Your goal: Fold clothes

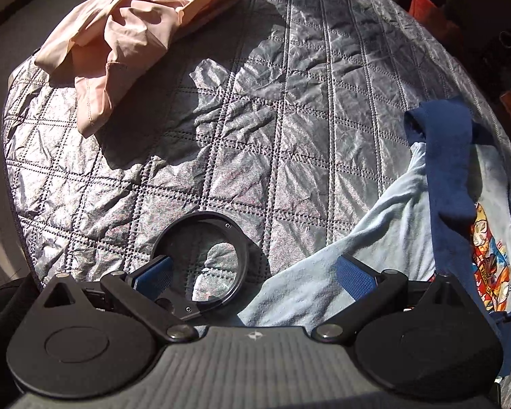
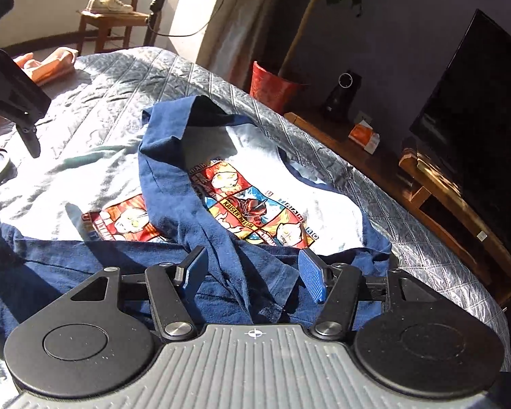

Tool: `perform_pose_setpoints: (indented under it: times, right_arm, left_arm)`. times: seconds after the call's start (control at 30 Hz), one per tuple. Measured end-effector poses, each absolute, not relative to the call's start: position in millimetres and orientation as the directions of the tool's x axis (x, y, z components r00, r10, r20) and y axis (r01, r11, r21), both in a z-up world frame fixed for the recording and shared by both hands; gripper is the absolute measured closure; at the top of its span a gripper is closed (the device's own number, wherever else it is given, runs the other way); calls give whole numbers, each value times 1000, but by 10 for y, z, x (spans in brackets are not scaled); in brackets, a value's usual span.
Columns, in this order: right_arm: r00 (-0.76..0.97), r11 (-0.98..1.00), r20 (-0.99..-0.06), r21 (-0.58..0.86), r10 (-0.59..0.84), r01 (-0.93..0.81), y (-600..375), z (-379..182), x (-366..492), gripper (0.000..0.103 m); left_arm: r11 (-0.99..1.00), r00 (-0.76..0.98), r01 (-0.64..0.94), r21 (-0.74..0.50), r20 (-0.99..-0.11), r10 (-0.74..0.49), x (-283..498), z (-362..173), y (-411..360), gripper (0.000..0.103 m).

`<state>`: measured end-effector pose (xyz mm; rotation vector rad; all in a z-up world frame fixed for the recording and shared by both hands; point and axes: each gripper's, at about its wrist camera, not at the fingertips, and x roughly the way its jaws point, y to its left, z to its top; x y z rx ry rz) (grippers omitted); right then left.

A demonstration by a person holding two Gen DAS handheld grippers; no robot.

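Home bedroom | quilted bed underfoot of it all | TV on wooden stand | potted plant | chair with shoes

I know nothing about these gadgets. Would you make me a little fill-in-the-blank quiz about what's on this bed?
The crumpled garment at the far edge of the quilt is ____ in colour.
The sleeve lying across the T-shirt's cartoon print is dark ____.
Both the left gripper and the right gripper have their jaws ____.

Missing words: pink; blue; open
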<state>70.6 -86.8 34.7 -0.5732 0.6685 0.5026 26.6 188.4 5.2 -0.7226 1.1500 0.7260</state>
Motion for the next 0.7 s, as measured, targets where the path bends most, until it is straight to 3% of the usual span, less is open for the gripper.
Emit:
perform_pose_setpoints:
  times: [0.1,0.17,0.2,0.23,0.37,0.53,0.7]
  right_arm:
    - [621,704,-761,-335,189,-626,-853,63,898,41]
    - [573,731,-790,-255,220,-633,-930,7,932,68]
    - [559,750,-793,-211,244,-627,-968,16,935,95]
    - [565,763,-782,-189,263,-618,-993,75,907,101]
    - [565,837,-712,57,416,-544,-1190,507,850,101]
    - [564,773,-529,439,635,-458,-1492,1135,685,101]
    - [609,682,-400,646,685,-343,-1817,1329,538,101]
  left_arm:
    - [587,239,-800,-124,-963,122,292,37,1858,1]
    - [591,236,-797,-125,-965,115,296,29,1850,1]
    - [591,237,-796,-126,-965,113,296,29,1848,1]
    - [592,237,-796,-127,-965,111,297,30,1848,1]
    - [600,240,-789,-135,-966,97,311,22,1830,1]
    - [629,235,-766,-131,-968,84,341,3,1748,1]
    - [632,240,-762,-139,-968,76,337,9,1739,1]
